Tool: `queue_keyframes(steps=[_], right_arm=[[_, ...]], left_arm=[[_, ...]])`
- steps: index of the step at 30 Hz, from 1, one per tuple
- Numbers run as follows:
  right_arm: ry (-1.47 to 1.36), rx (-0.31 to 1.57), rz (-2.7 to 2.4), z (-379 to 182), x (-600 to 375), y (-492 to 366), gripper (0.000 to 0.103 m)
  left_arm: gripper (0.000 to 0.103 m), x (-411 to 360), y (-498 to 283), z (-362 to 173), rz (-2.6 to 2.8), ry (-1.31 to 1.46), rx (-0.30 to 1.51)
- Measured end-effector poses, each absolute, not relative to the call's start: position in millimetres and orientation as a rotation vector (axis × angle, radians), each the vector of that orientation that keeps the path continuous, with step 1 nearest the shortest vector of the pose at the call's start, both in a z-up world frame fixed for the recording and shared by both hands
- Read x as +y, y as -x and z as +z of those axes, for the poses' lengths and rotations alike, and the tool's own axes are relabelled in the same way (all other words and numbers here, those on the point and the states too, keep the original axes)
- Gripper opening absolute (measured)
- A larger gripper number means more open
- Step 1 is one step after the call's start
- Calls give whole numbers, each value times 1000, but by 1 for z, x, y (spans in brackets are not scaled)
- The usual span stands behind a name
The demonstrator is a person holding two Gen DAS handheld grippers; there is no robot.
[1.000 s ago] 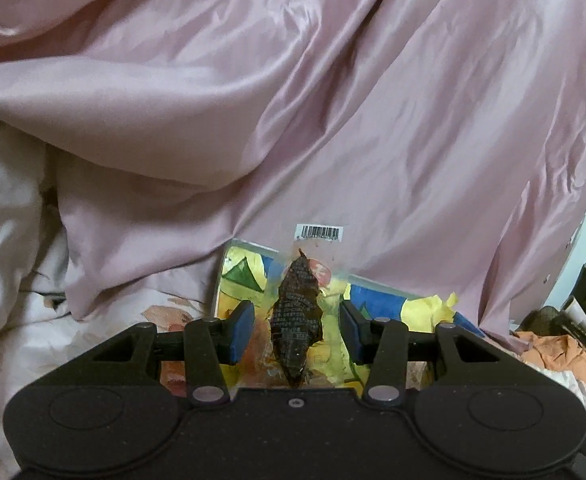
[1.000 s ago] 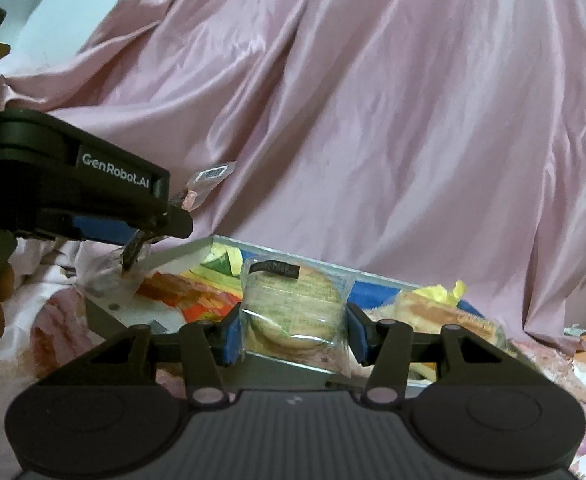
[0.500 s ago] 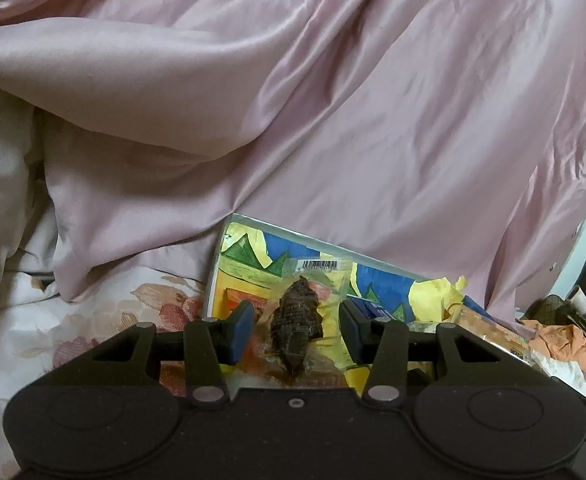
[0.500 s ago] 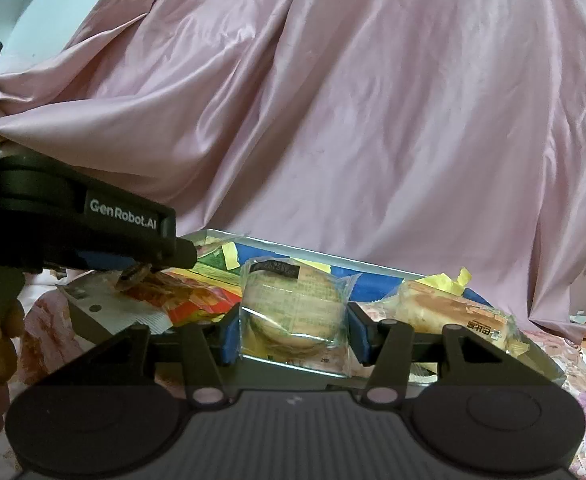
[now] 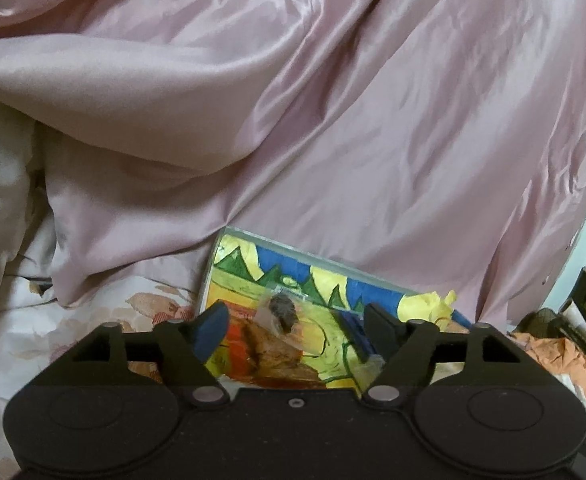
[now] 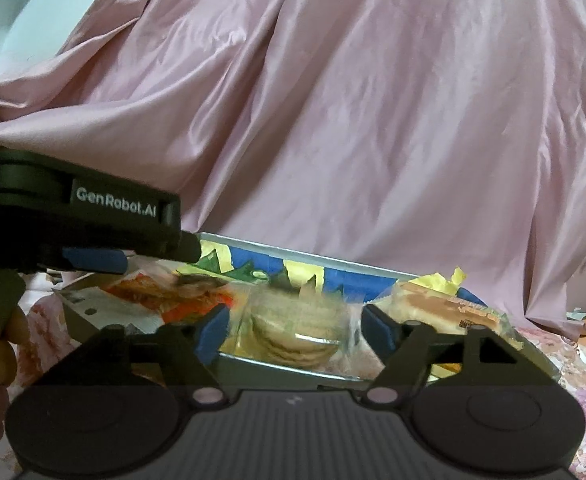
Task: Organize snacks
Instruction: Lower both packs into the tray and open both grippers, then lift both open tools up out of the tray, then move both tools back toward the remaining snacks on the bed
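A shallow tray (image 5: 293, 254) with a colourful painted bottom lies on the bed; its rim also shows in the right wrist view (image 6: 333, 259). My left gripper (image 5: 293, 326) is open above its left part; a dark dried snack in a clear packet (image 5: 283, 314) lies on the tray between the fingers. My right gripper (image 6: 293, 330) is open over the tray's near edge; a wrapped round biscuit pack (image 6: 295, 334), blurred, sits between the fingers. A wrapped bread (image 6: 441, 310) lies at the tray's right. The left gripper's body (image 6: 81, 208) shows at the left.
Pink satin sheet (image 5: 333, 120) is heaped behind the tray. Floral bedding (image 5: 93, 320) lies left of it and to the right in the right wrist view (image 6: 573, 360). Orange cloth and clutter (image 5: 553, 360) sit at the far right.
Both grippers have opened. The left let go of the dark snack packet, which now lies on the tray. The right let go of the biscuit pack, which has dropped to the tray.
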State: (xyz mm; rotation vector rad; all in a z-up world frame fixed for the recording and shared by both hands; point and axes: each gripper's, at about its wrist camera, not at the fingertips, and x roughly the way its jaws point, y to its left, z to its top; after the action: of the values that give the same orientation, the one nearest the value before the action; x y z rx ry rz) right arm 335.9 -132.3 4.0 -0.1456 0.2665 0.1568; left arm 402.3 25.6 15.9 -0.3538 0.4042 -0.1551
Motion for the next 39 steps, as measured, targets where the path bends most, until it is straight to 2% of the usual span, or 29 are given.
queue_keyframes(steps=[4,7,9,12,27,39], right_arm=[[144,265,188,7,-131,-334,85],[154,246,185,11,-129,-329,89],[152,231,177,16,-130,-324,96],[139,209,157,24,-135,-317,101],[75,171,83,63,-178,-253,103],[58,147,53,82,-211,-183,103]], left_arm=[[83,24,-397,24,-163,358,388],[93,23,-390,30,-165,361,371],[98,24,-385,35,-165,363,357],[102,25,-376,44,-163,359,343],[102,25,-303,83,-117,309,298],[102,30,-226,85,-63,254,324]])
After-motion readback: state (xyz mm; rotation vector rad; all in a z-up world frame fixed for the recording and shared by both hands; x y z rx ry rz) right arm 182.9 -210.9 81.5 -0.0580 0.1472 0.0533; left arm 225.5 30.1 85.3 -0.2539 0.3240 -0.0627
